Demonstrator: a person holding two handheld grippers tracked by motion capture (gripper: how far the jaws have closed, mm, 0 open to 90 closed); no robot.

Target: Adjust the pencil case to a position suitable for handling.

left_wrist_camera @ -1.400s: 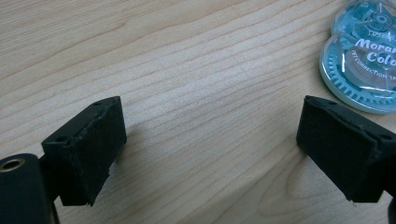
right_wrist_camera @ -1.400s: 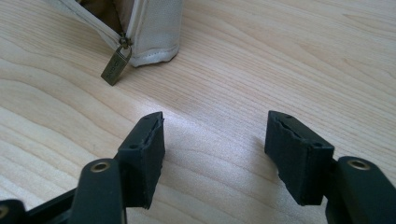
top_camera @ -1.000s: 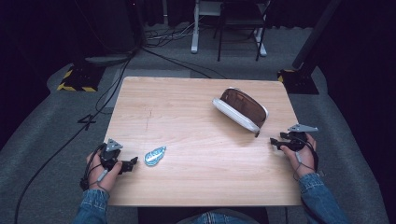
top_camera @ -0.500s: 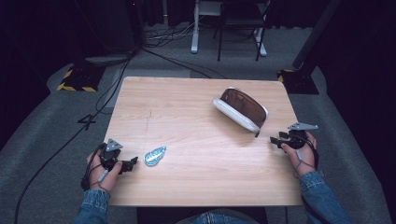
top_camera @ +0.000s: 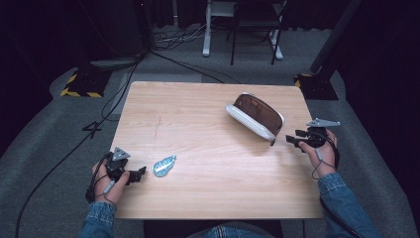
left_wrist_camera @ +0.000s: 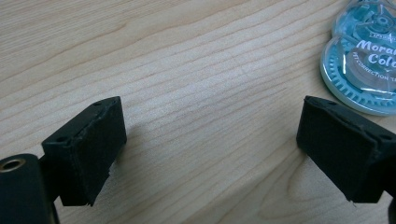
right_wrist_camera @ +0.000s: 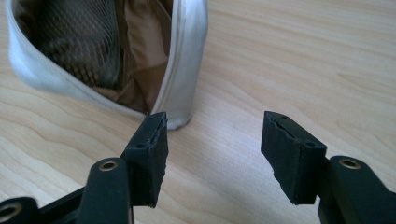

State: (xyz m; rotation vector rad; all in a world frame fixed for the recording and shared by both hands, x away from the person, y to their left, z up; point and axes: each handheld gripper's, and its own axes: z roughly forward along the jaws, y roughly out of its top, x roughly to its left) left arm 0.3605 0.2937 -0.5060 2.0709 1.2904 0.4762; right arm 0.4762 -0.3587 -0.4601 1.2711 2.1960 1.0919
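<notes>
A small teal correction-tape dispenser [top_camera: 164,165] lies on the wooden table [top_camera: 198,124] at the front left; in the left gripper view the dispenser [left_wrist_camera: 364,60] shows at the upper right. My left gripper [top_camera: 140,173] rests just left of it, open, nothing between its jaws [left_wrist_camera: 210,149]. A white pouch with a brown lining [top_camera: 255,116] lies open on the right side of the table. My right gripper [top_camera: 291,141] sits just right of the pouch's near end, open and empty [right_wrist_camera: 215,140], with the pouch's zipper end [right_wrist_camera: 180,84] close ahead of its left jaw.
The table's middle and far left are bare wood. Beyond the far edge stand a white desk frame [top_camera: 208,29], cables on the grey floor [top_camera: 163,49] and a yellow-black striped base [top_camera: 79,84]. A dark stand base [top_camera: 314,82] sits off the far right corner.
</notes>
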